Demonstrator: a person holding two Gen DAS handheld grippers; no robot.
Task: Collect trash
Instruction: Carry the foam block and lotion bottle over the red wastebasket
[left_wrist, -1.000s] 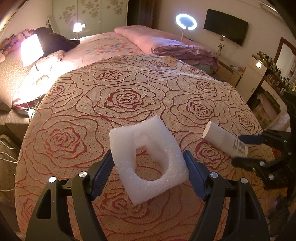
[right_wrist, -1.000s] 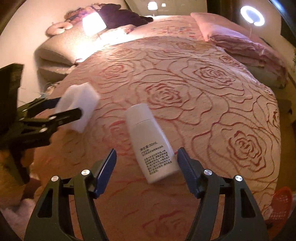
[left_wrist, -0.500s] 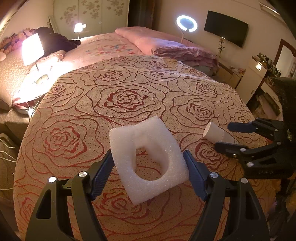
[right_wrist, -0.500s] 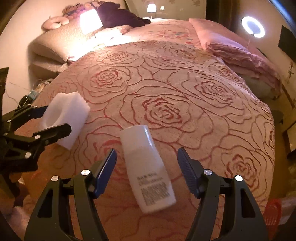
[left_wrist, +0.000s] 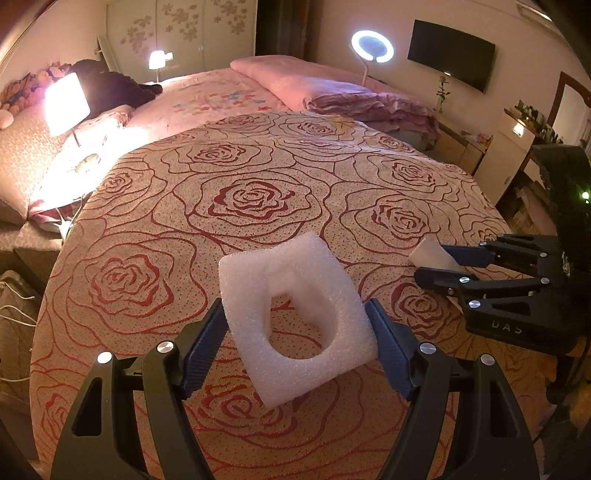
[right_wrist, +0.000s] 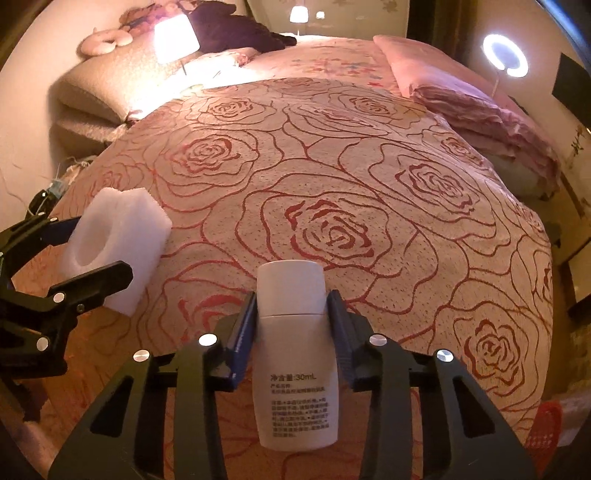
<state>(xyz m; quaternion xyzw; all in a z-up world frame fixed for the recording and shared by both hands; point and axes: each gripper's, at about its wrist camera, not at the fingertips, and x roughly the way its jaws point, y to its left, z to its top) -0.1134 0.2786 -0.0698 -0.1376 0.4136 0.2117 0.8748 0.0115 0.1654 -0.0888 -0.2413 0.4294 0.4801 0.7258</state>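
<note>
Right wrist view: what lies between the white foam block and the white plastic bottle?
Only bare rose-patterned bedspread separates the white foam block from the white plastic bottle; the right wrist view shows this.

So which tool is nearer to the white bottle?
Right. The right tool has just been closing and its pads now press the white bottle. The left tool grips the foam block, apart from the bottle.
</note>
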